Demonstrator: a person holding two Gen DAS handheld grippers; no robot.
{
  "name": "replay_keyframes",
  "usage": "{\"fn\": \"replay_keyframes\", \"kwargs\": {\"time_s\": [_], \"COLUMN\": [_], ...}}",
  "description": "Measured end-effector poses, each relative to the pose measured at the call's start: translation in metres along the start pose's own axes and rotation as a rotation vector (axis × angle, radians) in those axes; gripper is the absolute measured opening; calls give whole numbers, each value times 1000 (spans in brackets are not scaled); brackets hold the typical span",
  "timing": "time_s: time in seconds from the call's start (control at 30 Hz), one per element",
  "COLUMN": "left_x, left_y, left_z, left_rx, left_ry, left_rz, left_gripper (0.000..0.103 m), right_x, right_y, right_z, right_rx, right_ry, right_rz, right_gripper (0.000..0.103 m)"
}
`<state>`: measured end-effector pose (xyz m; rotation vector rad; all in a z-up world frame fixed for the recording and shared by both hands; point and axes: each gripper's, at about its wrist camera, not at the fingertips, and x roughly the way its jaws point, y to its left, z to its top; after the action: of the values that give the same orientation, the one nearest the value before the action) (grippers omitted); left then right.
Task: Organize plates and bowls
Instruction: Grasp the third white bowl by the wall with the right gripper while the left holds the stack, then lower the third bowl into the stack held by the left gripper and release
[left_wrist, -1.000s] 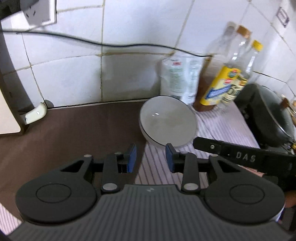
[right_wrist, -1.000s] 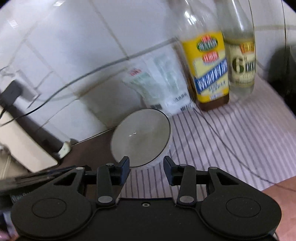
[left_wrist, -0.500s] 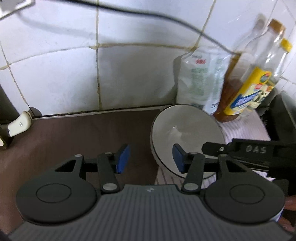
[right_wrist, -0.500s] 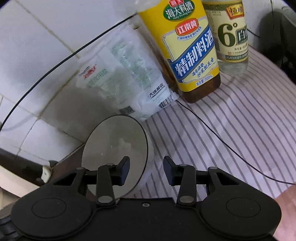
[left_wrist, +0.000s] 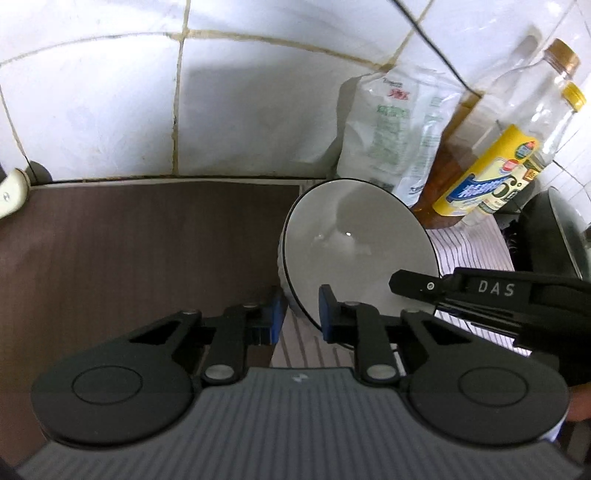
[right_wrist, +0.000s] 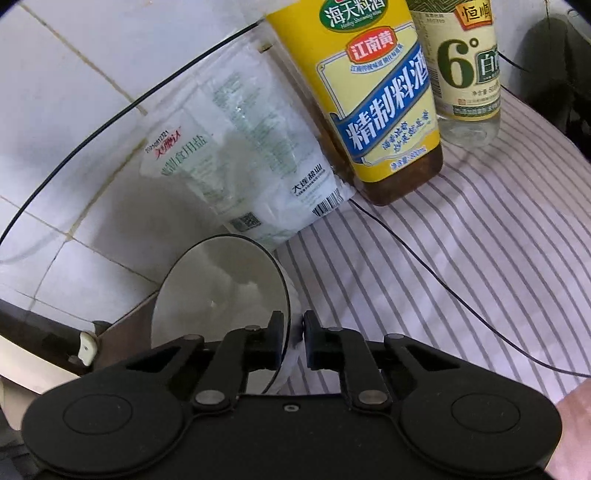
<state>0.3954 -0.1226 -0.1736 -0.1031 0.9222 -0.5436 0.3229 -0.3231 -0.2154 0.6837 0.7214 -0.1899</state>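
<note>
Crowding bowl (right_wrist: 221, 295): salt bag (right_wrist: 240, 162) behind, bottles (right_wrist: 373, 96) beside, cable (right_wrist: 443, 273) trailing.

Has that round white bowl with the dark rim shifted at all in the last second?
Cannot tell. The white bowl looks bigger and nearer the white salt bag, but both cameras approached, and both grippers now pinch its rim.

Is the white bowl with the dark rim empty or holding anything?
Empty: the white bowl with the dark rim shows only bare glazed interior in both wrist views.
</note>
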Motion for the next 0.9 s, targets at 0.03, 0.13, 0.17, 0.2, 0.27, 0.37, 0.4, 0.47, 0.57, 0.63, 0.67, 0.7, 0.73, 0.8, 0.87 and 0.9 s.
{"fn": "replay_keyframes", "kwargs": {"time_s": [0.03, 0.13, 0.17, 0.2, 0.27, 0.37, 0.4, 0.47, 0.57, 0.63, 0.67, 0.7, 0.73, 0.8, 0.87, 0.9], "left_x": [-4, -15, -19, -24, -34, -53, -60, -74, -97, -109, -114, -118, -123, -133, -143, -147], "left_y": [-1, -6, -8, -11, -18, -29, -32, -40, -56, -70, -77, -84, -90, -100, -111, -117], "left_z": [-2, -5, -6, -7, -9, -12, -14, -17, -25, -28, -30, -32, -34, -38, -45, -49], "left_rx": [1, -14, -18, -17, 1, 30, 32, 36, 63, 76, 86, 96, 102, 112, 125, 131], "left_ry": [-11, -20, -20, -23, -21, -20, -21, -24, -37, -36, -36, -37, -39, -44, -41, -38], "left_rz": [-3, -8, -5, -2, 2, 12, 14, 11, 17, 22, 18, 14, 10, -7, -21, -28], "left_gripper": [19, 18, 18, 18, 18, 18, 18, 18, 19, 19, 19, 19, 19, 19, 19, 19], "right_x": [-4, -21, -28, -33, -47, -73, -82, -100, -128, -144, -154, -161, -167, -182, -197, -202], "right_y": [1, 11, 13, 15, 18, 15, 15, 15, 11, 6, 3, 0, -4, -12, -21, -24], "right_z": [-2, -8, -10, -11, -13, -16, -17, -20, -25, -28, -31, -34, -35, -39, -46, -50], "right_rx": [-1, -34, -42, -49, -58, -55, -56, -65, -91, -109, -118, -117, -114, -105, -110, -110], "right_ry": [-6, -38, -48, -56, -77, -109, -121, -138, -163, -183, -195, -200, -200, -206, -211, -215], "right_rz": [-2, -20, -23, -24, -16, 27, 42, 55, 70, 65, 59, 58, 61, 64, 61, 58], "right_gripper": [15, 15, 15, 15, 15, 15, 16, 16, 16, 16, 16, 16, 16, 16, 16, 16]}}
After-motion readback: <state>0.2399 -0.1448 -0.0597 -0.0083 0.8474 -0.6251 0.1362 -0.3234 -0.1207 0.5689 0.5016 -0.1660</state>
